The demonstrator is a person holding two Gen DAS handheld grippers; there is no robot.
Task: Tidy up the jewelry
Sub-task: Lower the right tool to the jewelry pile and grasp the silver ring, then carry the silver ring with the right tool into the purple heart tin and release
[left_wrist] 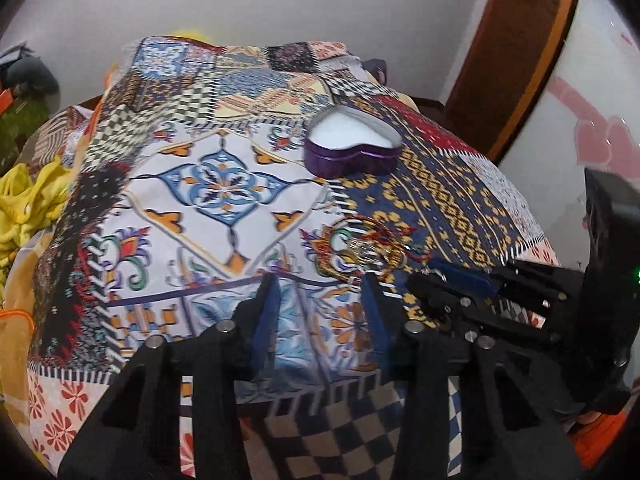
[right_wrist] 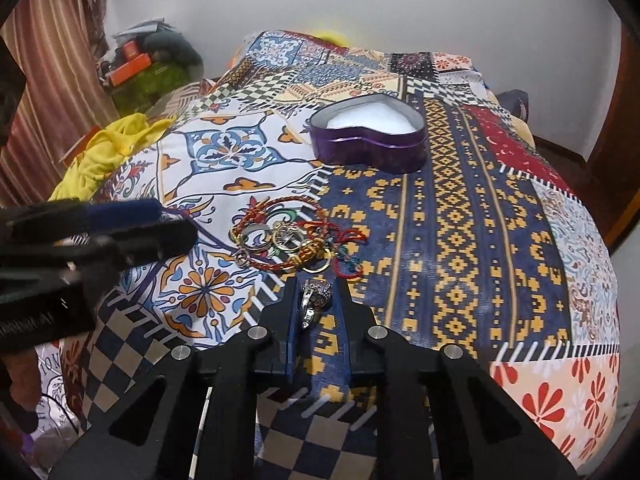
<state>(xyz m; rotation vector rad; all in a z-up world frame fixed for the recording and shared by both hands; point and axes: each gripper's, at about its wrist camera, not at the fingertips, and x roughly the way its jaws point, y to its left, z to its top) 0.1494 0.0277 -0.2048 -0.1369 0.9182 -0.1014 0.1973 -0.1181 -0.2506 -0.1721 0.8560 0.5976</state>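
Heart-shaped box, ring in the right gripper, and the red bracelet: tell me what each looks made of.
Heart-shaped box: probably tin or lacquered card; glossy purple wall with highlights, white padding inside.
Ring, between the right gripper fingers: silver-toned metal, shiny with bright glints and an ornate top.
Red bracelet: braided cord or thread, matte, twisted strands visible, lying among gold and silver-toned metal rings.

bedspread (right_wrist: 448,216): patchwork print, covers bed | yellow garment (right_wrist: 100,152): crumpled, left edge of bed | striped curtain (right_wrist: 48,92): left wall | wooden door frame (left_wrist: 516,60): right | wall (right_wrist: 440,8): white
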